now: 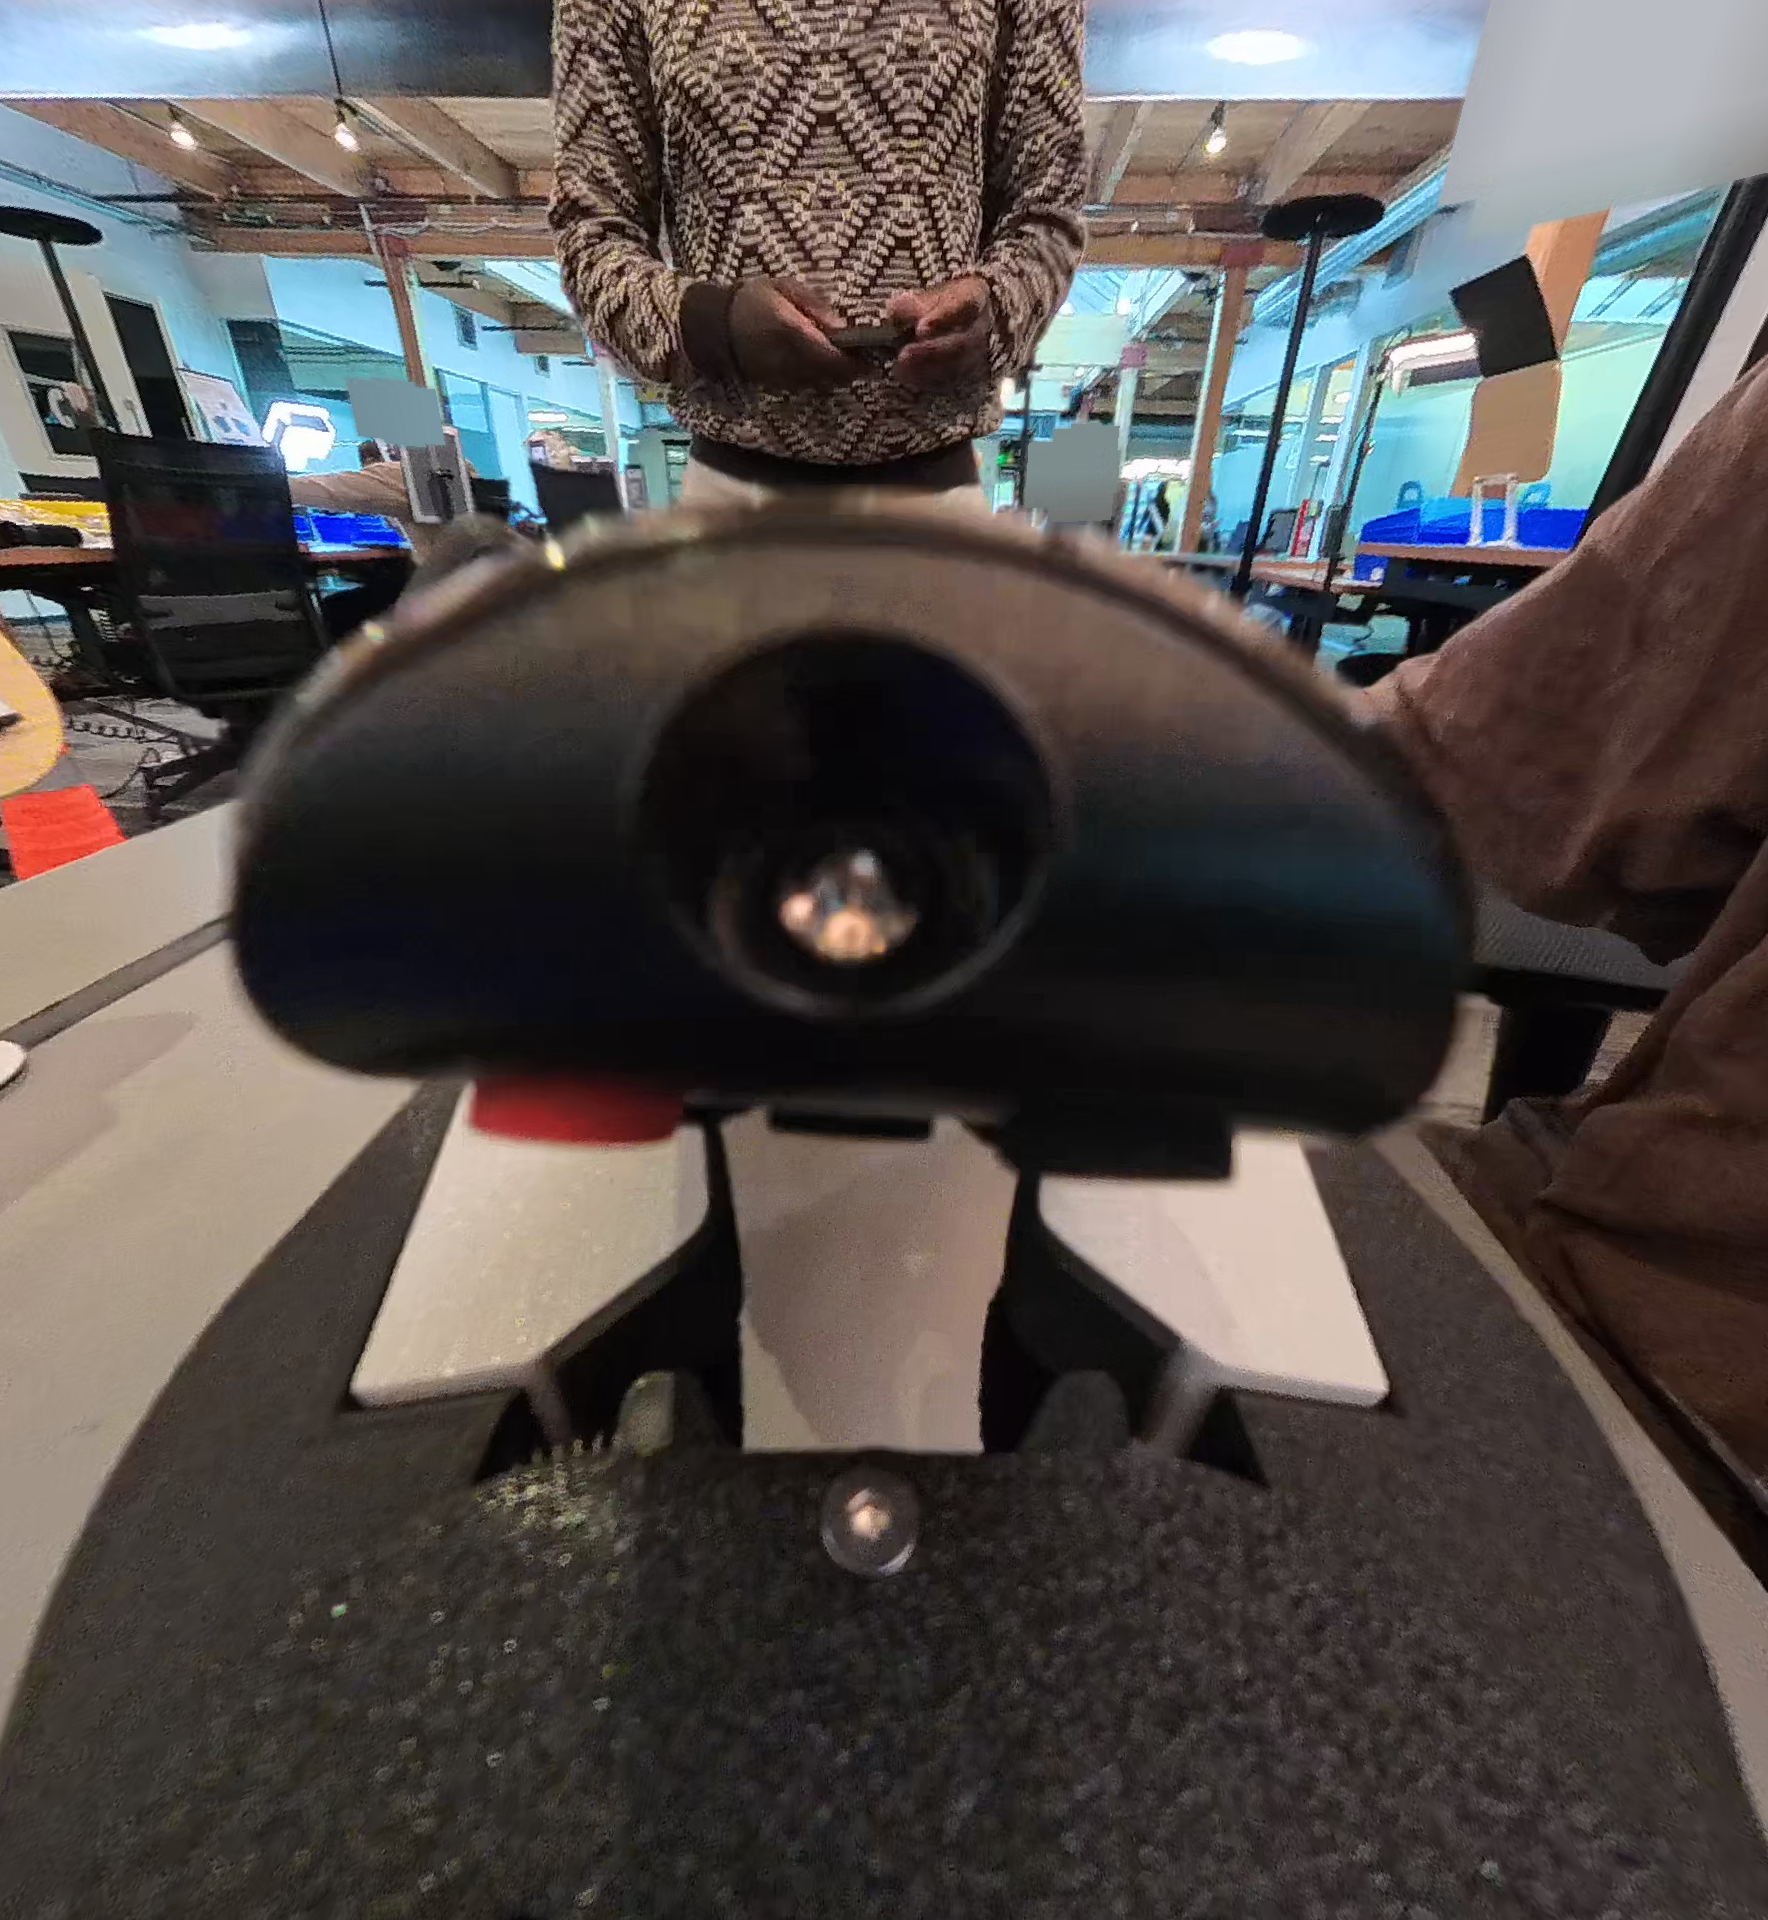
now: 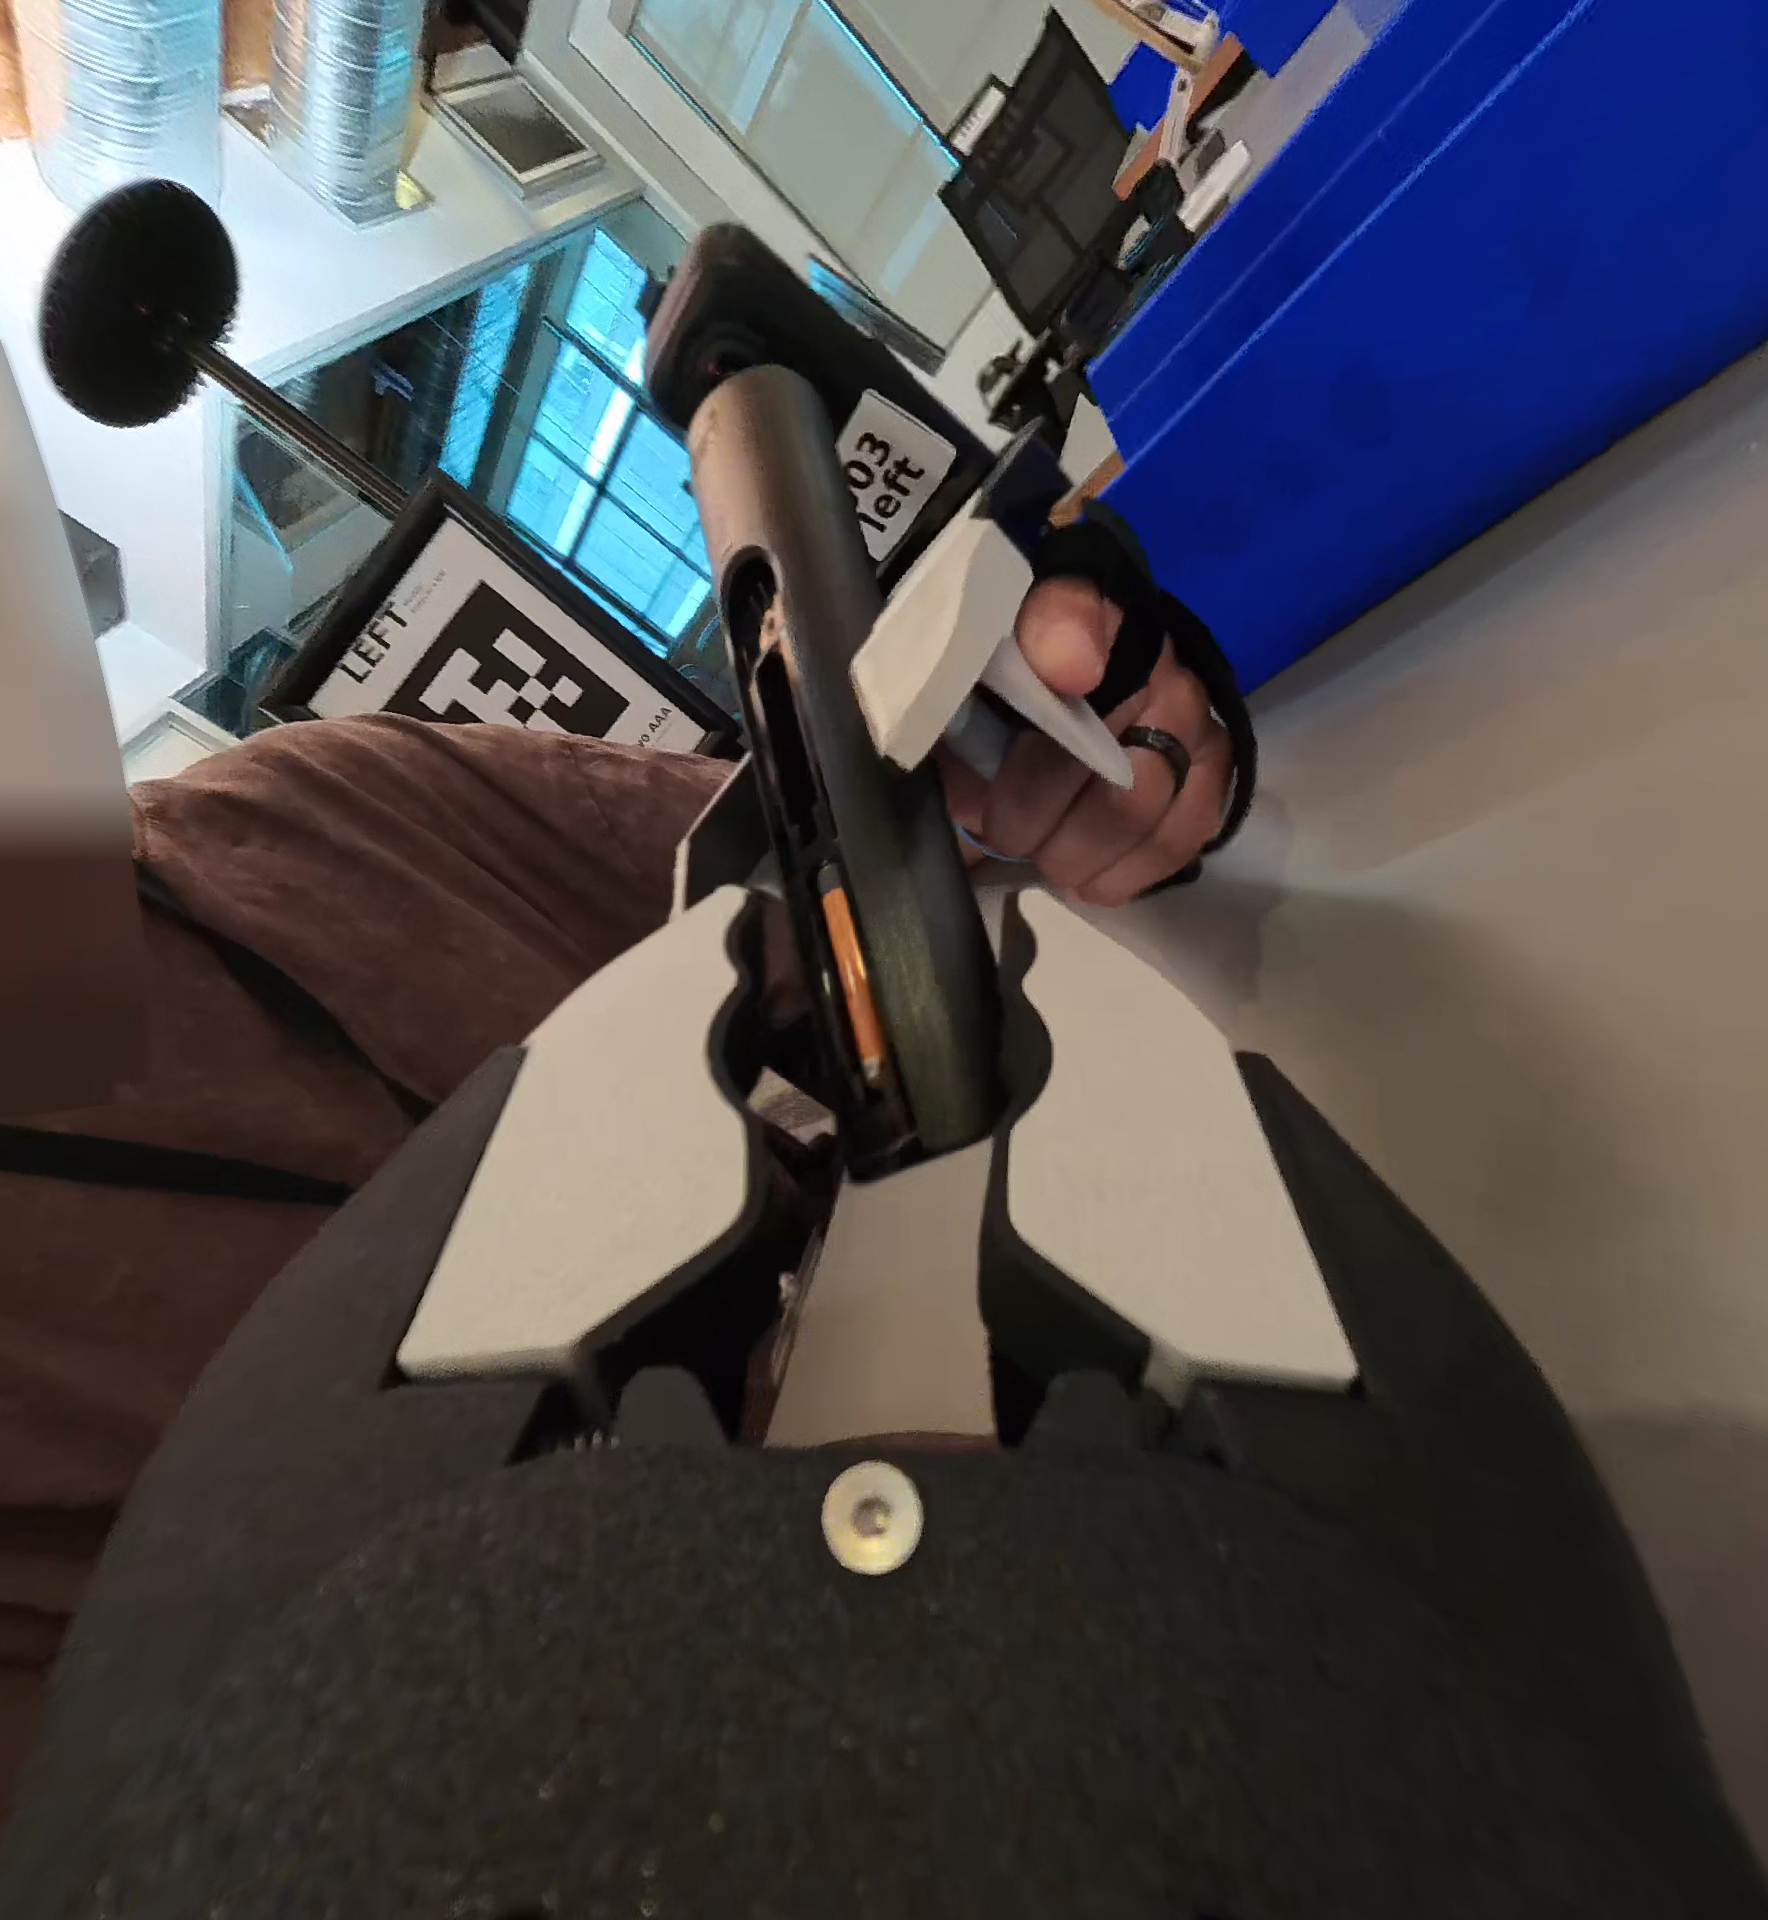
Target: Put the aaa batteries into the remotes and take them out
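Observation:
My left gripper is shut on a black remote. The remote points end-on at the camera, close and blurred, and hides the fingertips. A red button sticks out of its underside. In the right wrist view the left gripper's white fingers clamp the middle of the remote. The remote's battery compartment is open with one orange battery in it. My right gripper is closed around the remote's compartment end. Both grippers hold the remote above the grey table.
Blue bins stand on the table beyond the left hand. A framed marker board stands behind the remote. A person in a patterned sweater stands across the table. A brown sleeve is close at the right. Left and right tips are no more than a few centimetres apart.

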Motion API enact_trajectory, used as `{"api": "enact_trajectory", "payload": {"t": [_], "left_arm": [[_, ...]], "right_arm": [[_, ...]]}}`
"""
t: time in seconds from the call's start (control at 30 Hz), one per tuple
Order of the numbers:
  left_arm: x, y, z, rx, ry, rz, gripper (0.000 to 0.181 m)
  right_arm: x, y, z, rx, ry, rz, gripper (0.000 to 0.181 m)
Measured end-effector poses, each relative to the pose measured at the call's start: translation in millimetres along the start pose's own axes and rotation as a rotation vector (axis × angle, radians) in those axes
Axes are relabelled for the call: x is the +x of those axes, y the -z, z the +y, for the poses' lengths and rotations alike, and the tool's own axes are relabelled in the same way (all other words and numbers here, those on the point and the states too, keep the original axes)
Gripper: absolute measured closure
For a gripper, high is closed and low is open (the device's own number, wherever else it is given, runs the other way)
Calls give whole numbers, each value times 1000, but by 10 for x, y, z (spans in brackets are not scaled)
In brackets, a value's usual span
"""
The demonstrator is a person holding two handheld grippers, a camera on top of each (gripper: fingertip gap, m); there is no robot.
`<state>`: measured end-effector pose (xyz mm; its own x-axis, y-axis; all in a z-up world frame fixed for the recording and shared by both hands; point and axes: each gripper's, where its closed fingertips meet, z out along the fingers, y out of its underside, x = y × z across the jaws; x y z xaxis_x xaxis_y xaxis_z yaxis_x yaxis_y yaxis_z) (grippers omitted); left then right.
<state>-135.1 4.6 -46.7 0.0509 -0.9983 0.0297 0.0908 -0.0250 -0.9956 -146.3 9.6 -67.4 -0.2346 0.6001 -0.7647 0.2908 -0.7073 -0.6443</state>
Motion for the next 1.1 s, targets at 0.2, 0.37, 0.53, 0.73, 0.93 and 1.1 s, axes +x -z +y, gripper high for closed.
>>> {"api": "enact_trajectory", "payload": {"t": [0.2,0.37,0.53,0.73,0.93,1.1], "left_arm": [[-177,117,-1,-26,36,-80,122],[-261,88,172,-95,88,-101,121],[-272,109,163,-101,84,-103,121],[-252,140,93,-85,81,-88,121],[-203,114,106,-98,70,-70,121],[-166,79,161,-123,64,-57,121]], "right_arm": [[413,733,-336,-73,189,586,148],[1045,1259,-144,-531,310,1071,151],[1399,1181,60,-924,335,1107,157],[1557,1200,105,-1199,249,1056,161],[1553,1262,183,-1512,80,1019,162],[1567,1297,146,-1704,-55,1048,166]]}}
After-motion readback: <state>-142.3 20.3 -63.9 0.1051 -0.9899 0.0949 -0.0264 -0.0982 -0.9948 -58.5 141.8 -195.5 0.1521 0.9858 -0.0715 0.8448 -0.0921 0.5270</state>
